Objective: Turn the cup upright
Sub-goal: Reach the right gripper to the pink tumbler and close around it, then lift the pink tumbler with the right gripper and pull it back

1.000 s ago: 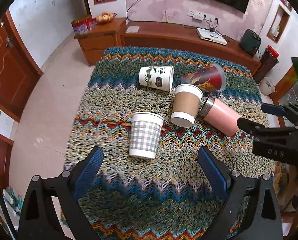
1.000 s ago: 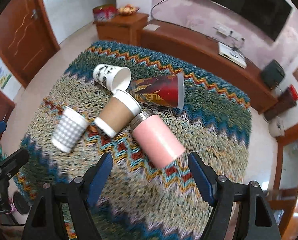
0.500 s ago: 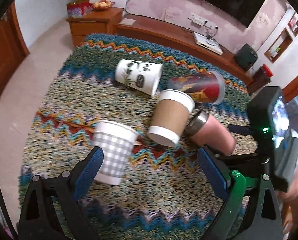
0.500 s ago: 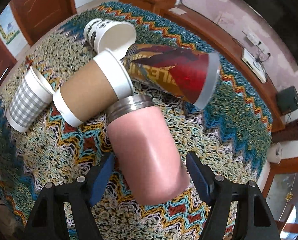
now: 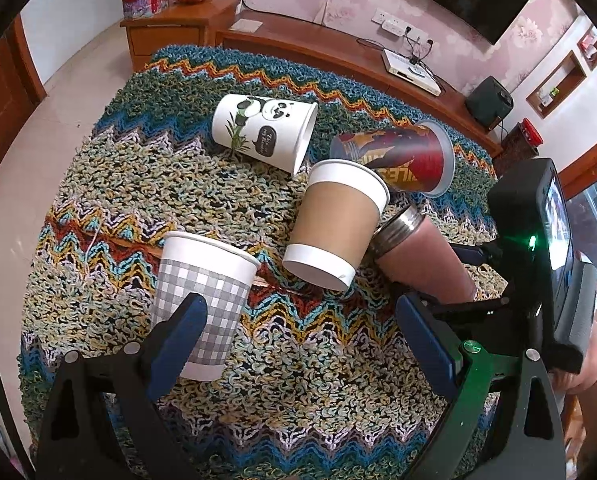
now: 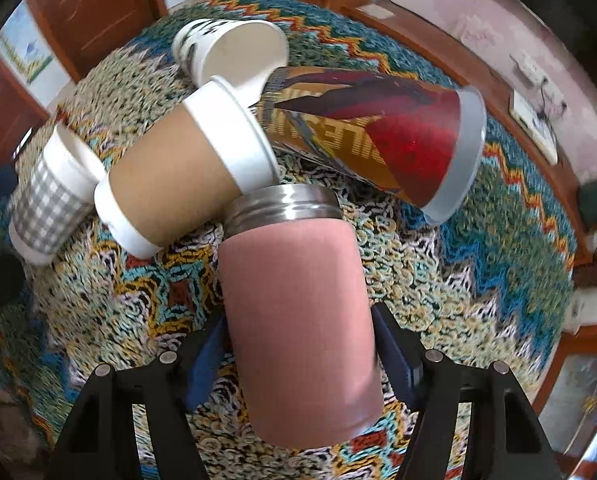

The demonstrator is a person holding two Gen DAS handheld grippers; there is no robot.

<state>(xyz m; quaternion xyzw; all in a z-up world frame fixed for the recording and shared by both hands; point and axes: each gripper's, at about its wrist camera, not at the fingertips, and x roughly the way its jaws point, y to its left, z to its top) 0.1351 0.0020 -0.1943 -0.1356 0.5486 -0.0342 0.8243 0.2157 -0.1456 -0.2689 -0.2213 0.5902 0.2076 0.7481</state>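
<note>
Several cups lie on their sides on a knitted zigzag cloth (image 5: 178, 200). A pink metal tumbler (image 6: 298, 304) with a steel rim lies between the fingers of my right gripper (image 6: 298, 352), whose jaws have closed against its sides near the base. It also shows in the left wrist view (image 5: 422, 260). My left gripper (image 5: 298, 332) is open, with its left finger in front of a grey checked paper cup (image 5: 202, 296). A brown sleeved cup (image 5: 334, 228), a panda cup (image 5: 266, 132) and a red patterned cup (image 5: 402, 160) lie beyond.
The cloth-covered table ends at the left above a tiled floor (image 5: 66, 92). A wooden TV bench (image 5: 318, 44) runs behind the table, with a side cabinet (image 5: 178, 28) holding a fruit bowl. The right gripper's body (image 5: 538, 272) stands at the right of the left wrist view.
My right gripper has moved in around the pink tumbler and narrowed onto its sides. My left gripper has come lower and closer to the grey checked cup.
</note>
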